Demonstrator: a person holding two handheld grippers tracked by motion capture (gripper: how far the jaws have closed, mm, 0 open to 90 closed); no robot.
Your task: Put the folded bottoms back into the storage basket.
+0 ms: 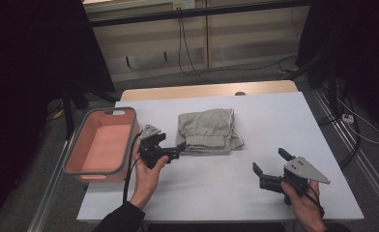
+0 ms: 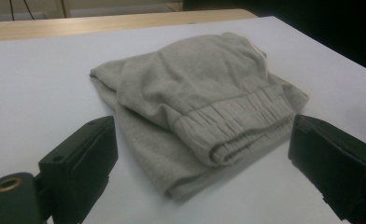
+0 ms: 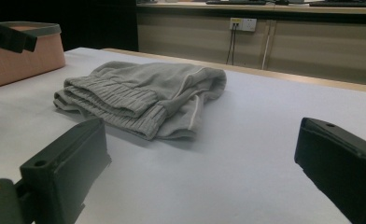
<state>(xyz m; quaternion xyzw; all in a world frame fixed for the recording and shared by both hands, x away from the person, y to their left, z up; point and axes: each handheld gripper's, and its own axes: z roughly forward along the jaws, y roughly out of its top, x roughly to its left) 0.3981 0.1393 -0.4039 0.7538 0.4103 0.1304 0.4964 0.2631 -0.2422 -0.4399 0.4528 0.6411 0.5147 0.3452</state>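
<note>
Both tongs gape empty; folded grey shorts [image 1: 209, 131] lie lengthwise away, waistband toward the left tongs [image 1: 174, 151].

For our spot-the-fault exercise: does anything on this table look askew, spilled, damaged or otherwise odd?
Nothing stands out. The folded grey sweatpants lie tidy mid-table, the pink bin sits upright at the left edge, and both tongs, left and right, are open and hold nothing.

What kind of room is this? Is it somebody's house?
Probably a lab or workroom, not a house: black curtains hang around the table, loose cables run over the floor, and folded grey clothing lies beside a pink bin.
</note>
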